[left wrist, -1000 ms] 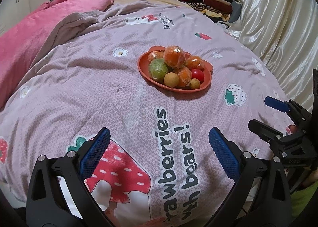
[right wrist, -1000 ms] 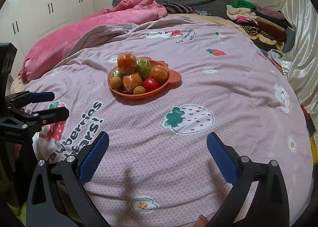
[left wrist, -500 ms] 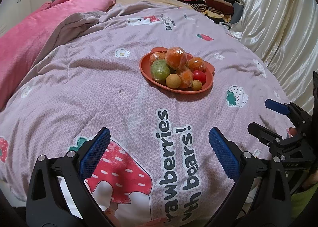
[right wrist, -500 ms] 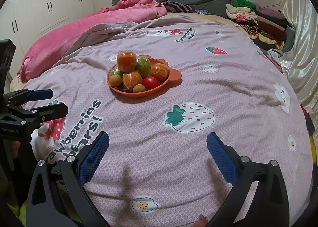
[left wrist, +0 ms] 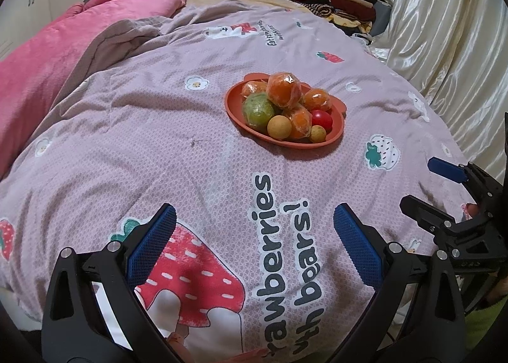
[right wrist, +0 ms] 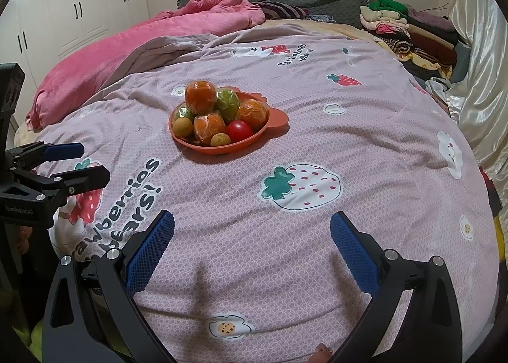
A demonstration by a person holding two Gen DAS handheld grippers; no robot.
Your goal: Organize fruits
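Observation:
An orange plate (left wrist: 236, 115) (right wrist: 276, 118) sits on the mauve bedspread, heaped with fruit: several plastic-wrapped oranges (left wrist: 283, 90) (right wrist: 200, 97), a green fruit (left wrist: 257, 109) (right wrist: 228, 101), a red tomato (left wrist: 322, 118) (right wrist: 239, 131) and small yellow-brown fruits (left wrist: 279, 127) (right wrist: 220, 139). My left gripper (left wrist: 252, 223) (right wrist: 71, 161) hangs open over the printed lettering, well short of the plate. My right gripper (right wrist: 252, 229) (left wrist: 428, 182) is open too, above the bedspread near the strawberry print, with nothing between its fingers.
A crumpled pink quilt (right wrist: 133, 42) lies at the back left. Folded clothes (right wrist: 409, 29) are stacked at the back right beside a cream satin curtain (left wrist: 444, 29). White wardrobes (right wrist: 63, 7) stand on the left. The bed edge runs just below both grippers.
Both views have shifted slightly, so the plate sits a little lower in each. The grippers stay open and nothing on the plate has moved.

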